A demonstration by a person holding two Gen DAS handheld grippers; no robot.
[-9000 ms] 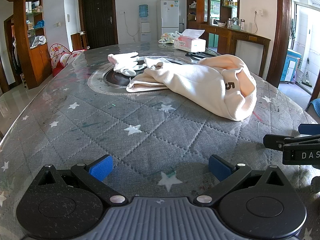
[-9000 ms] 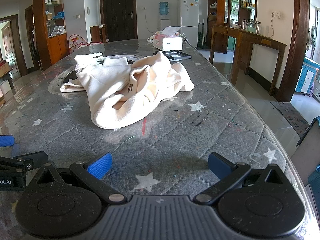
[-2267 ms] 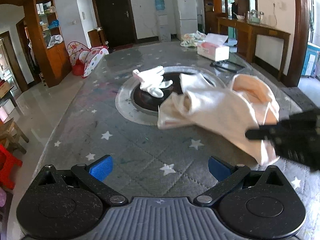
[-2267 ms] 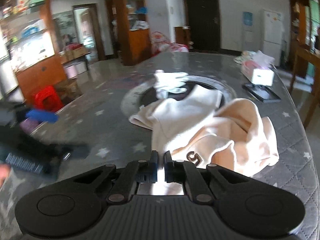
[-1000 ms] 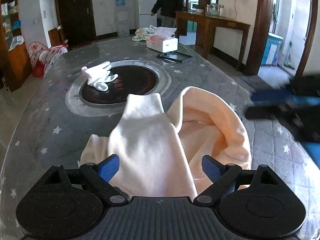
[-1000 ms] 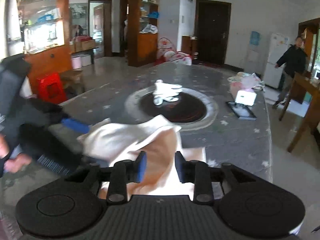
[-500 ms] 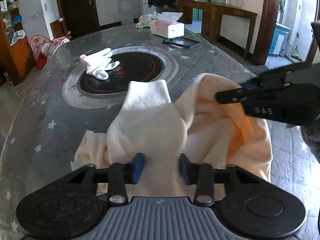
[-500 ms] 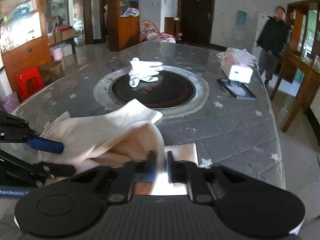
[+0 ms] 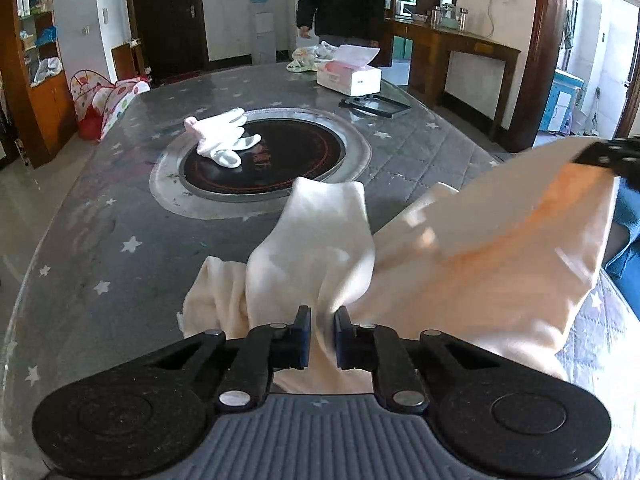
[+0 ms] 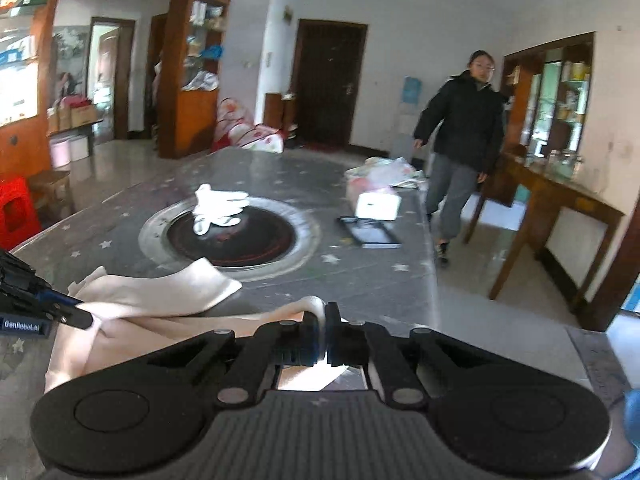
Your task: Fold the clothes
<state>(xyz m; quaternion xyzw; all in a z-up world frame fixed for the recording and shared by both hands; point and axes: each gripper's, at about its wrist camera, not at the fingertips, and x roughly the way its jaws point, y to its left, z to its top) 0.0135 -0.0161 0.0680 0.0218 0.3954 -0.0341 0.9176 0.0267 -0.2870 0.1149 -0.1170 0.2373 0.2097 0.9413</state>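
A cream garment (image 9: 480,248) lies near the front of the grey star-quilted table (image 9: 120,208). My left gripper (image 9: 320,320) has its jaws closing, and the pads pinch a bunched fold of this cloth. In the left wrist view the right gripper (image 9: 608,158) holds another part raised at the right, so the cloth stretches between the two. In the right wrist view my right gripper (image 10: 323,316) has its jaws closing too, nipped on a thin edge of the garment (image 10: 160,288). The left gripper (image 10: 60,312) sits at that view's left edge.
White gloves (image 9: 222,140) rest on the round black hotplate (image 9: 280,164) set in the table. Beyond it are a tissue box (image 9: 348,78) and a flat black tray (image 9: 374,104). A person (image 10: 460,132) stands at the far end, beside a wooden side table (image 10: 560,200).
Both grippers went from open to pinching the garment. The right one then carried its edge up and to the right, pulling the cloth out. The person has walked closer to the table's far end.
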